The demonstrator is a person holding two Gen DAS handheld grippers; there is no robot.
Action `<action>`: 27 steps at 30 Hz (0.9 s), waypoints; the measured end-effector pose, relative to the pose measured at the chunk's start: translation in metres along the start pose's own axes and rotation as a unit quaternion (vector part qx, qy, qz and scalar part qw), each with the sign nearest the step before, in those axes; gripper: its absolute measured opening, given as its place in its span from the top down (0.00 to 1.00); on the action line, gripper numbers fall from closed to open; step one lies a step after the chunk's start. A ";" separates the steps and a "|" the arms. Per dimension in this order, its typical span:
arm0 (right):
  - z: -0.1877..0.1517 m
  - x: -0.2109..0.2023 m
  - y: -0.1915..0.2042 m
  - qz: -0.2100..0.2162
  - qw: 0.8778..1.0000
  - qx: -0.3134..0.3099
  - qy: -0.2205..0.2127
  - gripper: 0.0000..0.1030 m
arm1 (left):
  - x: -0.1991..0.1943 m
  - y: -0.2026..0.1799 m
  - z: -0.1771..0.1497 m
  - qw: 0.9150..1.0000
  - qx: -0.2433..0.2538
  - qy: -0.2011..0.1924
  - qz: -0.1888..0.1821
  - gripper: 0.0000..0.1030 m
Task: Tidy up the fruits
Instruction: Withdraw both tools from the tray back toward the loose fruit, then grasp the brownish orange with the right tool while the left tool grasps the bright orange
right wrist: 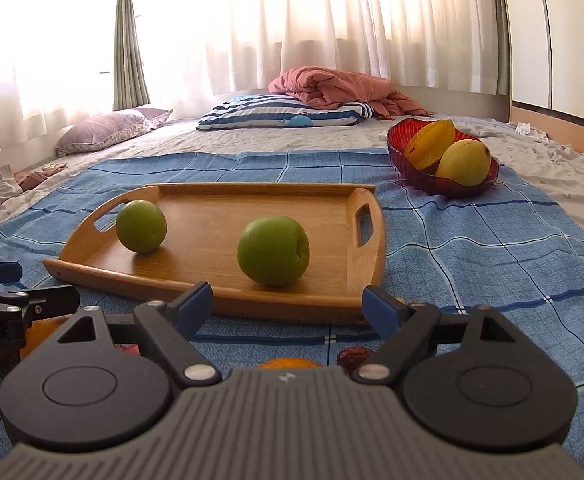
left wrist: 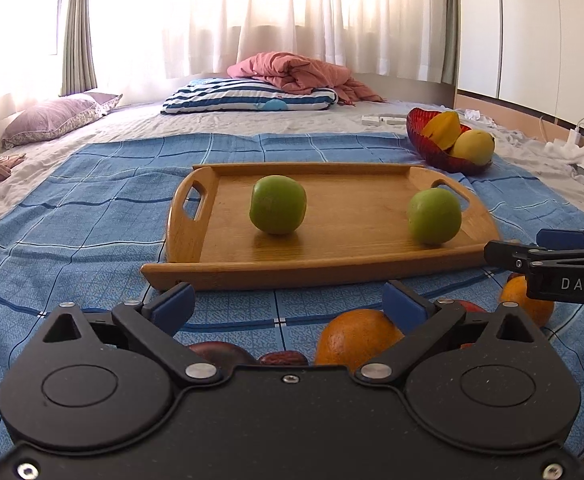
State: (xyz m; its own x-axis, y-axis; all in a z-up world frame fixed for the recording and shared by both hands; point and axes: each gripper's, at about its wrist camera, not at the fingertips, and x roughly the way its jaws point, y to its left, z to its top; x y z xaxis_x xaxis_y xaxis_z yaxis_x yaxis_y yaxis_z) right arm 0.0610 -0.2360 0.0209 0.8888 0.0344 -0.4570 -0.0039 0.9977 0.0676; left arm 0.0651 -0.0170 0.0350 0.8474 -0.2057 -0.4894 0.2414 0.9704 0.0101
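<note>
A wooden tray (left wrist: 332, 256) (right wrist: 195, 280) lies on the blue checked cloth and holds two green apples (left wrist: 277, 205) (left wrist: 434, 216) (right wrist: 141, 226) (right wrist: 273, 251). A red bowl (left wrist: 432, 148) (right wrist: 424, 178) behind it holds a starfruit (right wrist: 428, 142) and a yellow mango (right wrist: 463, 163). My left gripper (left wrist: 289, 306) is open and empty above an orange (left wrist: 356, 338) and dark red fruits (left wrist: 219, 352). My right gripper (right wrist: 287, 304) is open and empty; an orange (right wrist: 289, 363) and a red fruit (right wrist: 354, 356) lie just under it. A second orange (left wrist: 528, 304) sits below the right gripper in the left wrist view.
A striped pillow (left wrist: 251, 98) with a pink blanket (left wrist: 300, 72) lies at the back, a purple pillow (left wrist: 55, 118) at the left. Cables and white items (left wrist: 580, 140) lie at the right edge. Curtains hang behind.
</note>
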 end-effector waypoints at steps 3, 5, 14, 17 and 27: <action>-0.009 -0.006 0.003 -0.017 1.000 -0.011 -0.013 0.10 | -0.010 -0.002 -0.006 1.000 0.004 -0.010 0.000 0.02; -0.014 -0.011 0.007 -0.031 0.999 -0.024 -0.022 0.09 | -0.015 -0.004 -0.008 1.000 0.002 -0.014 0.000 0.02; -0.032 -0.027 0.017 -0.057 0.996 -0.051 -0.044 0.09 | -0.041 -0.009 -0.021 0.999 0.023 -0.046 0.019 0.01; -0.035 -0.029 0.018 -0.055 0.996 -0.053 -0.044 0.09 | -0.046 -0.006 -0.028 0.998 0.016 -0.053 0.017 0.01; -0.048 -0.028 0.018 -0.049 0.997 -0.055 -0.031 0.09 | -0.055 -0.017 -0.041 0.997 0.036 -0.064 0.005 0.01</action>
State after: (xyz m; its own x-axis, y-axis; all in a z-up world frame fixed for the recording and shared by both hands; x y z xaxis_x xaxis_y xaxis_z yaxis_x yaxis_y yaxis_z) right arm 0.0140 -0.2157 -0.0080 0.9140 -0.0645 -0.4006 0.0375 0.9965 -0.0748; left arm -0.0052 -0.0173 0.0255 0.9019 -0.2154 -0.3744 0.2626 0.9617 0.0793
